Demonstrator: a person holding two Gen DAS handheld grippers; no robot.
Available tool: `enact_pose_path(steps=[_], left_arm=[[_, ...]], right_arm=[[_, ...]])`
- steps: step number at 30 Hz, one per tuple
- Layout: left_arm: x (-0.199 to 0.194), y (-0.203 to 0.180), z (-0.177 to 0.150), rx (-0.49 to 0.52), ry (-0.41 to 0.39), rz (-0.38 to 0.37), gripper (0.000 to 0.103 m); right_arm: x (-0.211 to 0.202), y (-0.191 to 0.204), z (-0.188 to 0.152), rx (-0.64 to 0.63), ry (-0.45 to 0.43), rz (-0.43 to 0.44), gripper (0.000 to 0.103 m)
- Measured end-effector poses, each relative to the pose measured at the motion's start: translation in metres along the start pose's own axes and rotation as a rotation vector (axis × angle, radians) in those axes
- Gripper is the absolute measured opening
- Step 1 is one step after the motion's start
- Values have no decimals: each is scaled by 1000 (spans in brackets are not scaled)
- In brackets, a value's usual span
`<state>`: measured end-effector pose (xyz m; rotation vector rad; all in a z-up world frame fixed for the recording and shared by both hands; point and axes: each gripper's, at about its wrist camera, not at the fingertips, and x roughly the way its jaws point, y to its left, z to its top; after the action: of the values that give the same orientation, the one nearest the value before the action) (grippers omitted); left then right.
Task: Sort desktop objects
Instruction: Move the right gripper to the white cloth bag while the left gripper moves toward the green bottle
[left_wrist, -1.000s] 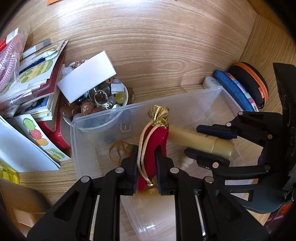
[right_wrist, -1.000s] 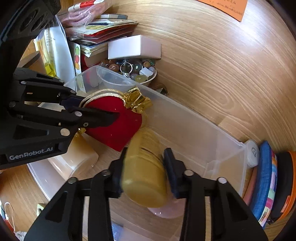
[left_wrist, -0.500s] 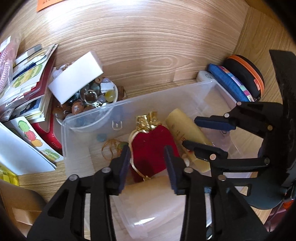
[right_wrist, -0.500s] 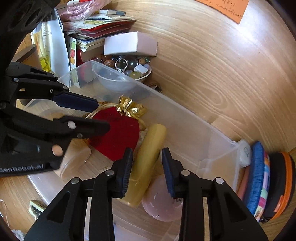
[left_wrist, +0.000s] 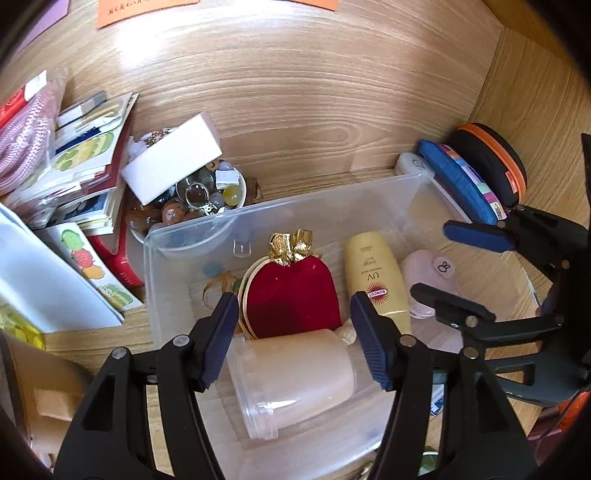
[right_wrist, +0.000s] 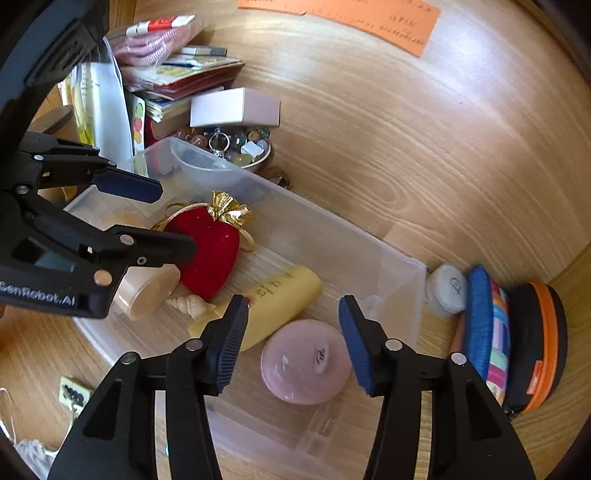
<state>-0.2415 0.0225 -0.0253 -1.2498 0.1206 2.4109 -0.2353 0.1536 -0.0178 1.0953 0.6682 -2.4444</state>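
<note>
A clear plastic bin (left_wrist: 369, 188) (right_wrist: 402, 266) stands on the wooden desk. Inside it lie a red velvet pouch (left_wrist: 291, 295) (right_wrist: 210, 254) with a gold top, a yellow sunscreen tube (left_wrist: 375, 277) (right_wrist: 284, 299), a pink round case (left_wrist: 432, 277) (right_wrist: 306, 363) and a translucent jar (left_wrist: 291, 369) (right_wrist: 147, 291). My left gripper (left_wrist: 291, 310) (right_wrist: 173, 219) hovers over the pouch with its jaws opening, pads clear of the fabric. My right gripper (right_wrist: 291, 306) (left_wrist: 436, 258) hangs above the tube and pink case, jaws also opening, holding nothing.
Behind the bin sit a bowl of beads (left_wrist: 199, 199) and a white box (left_wrist: 171, 162). Books and cards (left_wrist: 77, 173) are stacked at the left. A blue pouch (right_wrist: 480, 321), a black and orange case (right_wrist: 543, 343) and a white round item (right_wrist: 447, 290) stand right of the bin. A small shell (right_wrist: 192, 306) lies inside it.
Both grippers let go: the red pouch dropped flat into the bin from the left jaws, and the yellow tube was laid down beside it. Both jaws have spread wider.
</note>
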Motion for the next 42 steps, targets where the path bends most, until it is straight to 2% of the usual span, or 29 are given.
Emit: enact_pose_path(steps=[6, 14, 17, 20, 24, 33, 38, 42], left_arm=[[-18, -6, -7, 14, -24, 36, 69], [-44, -19, -20, 28, -48, 72, 74], [-57, -20, -28, 23, -63, 82, 83], [-70, -20, -40, 20, -84, 102, 86], [-82, -22, -58, 10, -92, 134, 88], [-99, -27, -112, -2, -90, 183, 89], [-105, -30, -132, -20, -88, 182, 89], [-109, -33, -151, -45, -87, 177, 90]], right_arm=[[-40, 16, -12, 13, -29, -14, 56], [-65, 21, -28, 40, -66, -15, 60], [-77, 22, -34, 56, -80, -12, 61], [-84, 23, -40, 70, -93, -10, 63], [-98, 25, -56, 99, -112, 6, 67], [-123, 45, -96, 126, -143, 56, 67], [-133, 65, -114, 122, -147, 108, 68], [-138, 85, -129, 102, -135, 149, 72]])
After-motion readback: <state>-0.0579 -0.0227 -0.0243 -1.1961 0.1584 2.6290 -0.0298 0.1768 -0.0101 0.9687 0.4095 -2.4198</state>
